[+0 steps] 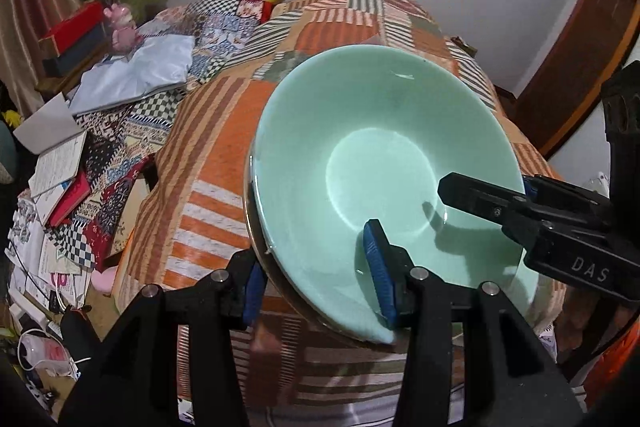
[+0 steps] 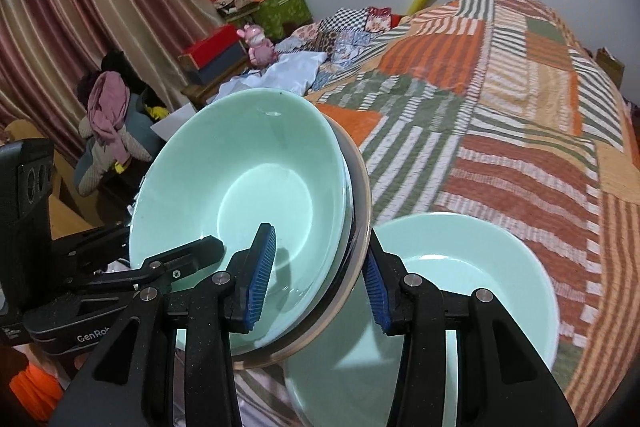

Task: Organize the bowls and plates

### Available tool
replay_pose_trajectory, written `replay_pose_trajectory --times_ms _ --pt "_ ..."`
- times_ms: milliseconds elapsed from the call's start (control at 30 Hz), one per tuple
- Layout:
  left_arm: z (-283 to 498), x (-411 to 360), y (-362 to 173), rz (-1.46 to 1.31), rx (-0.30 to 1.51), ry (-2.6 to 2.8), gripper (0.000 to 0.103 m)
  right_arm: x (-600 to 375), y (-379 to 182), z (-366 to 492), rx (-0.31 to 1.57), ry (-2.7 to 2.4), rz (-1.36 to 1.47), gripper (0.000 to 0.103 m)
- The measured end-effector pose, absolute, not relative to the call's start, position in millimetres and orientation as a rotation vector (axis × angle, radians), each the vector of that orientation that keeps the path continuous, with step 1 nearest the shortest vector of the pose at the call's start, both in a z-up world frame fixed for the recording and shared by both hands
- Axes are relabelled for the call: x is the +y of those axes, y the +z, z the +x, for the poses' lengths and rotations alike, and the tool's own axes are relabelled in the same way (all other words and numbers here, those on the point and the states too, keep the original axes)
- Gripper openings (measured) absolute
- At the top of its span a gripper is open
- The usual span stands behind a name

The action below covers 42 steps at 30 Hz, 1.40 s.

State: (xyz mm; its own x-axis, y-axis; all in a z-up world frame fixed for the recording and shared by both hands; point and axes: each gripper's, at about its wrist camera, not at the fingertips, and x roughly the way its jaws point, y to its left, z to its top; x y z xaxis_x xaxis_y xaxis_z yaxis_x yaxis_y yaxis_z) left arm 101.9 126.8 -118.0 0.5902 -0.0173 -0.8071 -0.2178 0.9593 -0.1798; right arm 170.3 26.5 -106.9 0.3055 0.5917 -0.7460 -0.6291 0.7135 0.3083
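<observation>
A pale green bowl (image 1: 384,163) sits nested in a steel-rimmed dish (image 1: 256,239), and both are held tilted in the air over the bed. My left gripper (image 1: 316,279) straddles the stack's near-left rim, one blue pad (image 1: 380,271) inside the bowl, the other under the dish. My right gripper (image 2: 320,271) clamps the opposite rim the same way; its finger shows in the left wrist view (image 1: 480,199). The same bowl (image 2: 248,187) and steel rim (image 2: 360,211) fill the right wrist view. A second green bowl (image 2: 472,267) lies on the quilt below.
A striped orange and green patchwork quilt (image 2: 520,99) covers the bed. Books and papers (image 1: 60,179) lie on the floor to the left. Boxes (image 2: 216,55), a pink toy (image 2: 260,43) and curtains (image 2: 80,7) stand at the far left.
</observation>
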Motion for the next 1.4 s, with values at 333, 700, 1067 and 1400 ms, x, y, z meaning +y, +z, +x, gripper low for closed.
replay_pose_trajectory --times_ms 333,700,1067,1400 --pt "105 86 -106 -0.237 0.928 0.057 0.046 -14 -97 163 0.94 0.748 -0.003 0.04" --pt "114 51 -109 -0.206 0.94 -0.019 0.046 -47 -99 157 0.942 0.679 0.025 0.04" --pt "130 36 -131 -0.204 0.999 -0.056 0.046 -66 -120 162 0.996 0.645 0.047 0.039" --pt "143 34 -145 -0.236 1.025 -0.081 0.045 -79 -135 168 1.016 0.635 0.071 0.039"
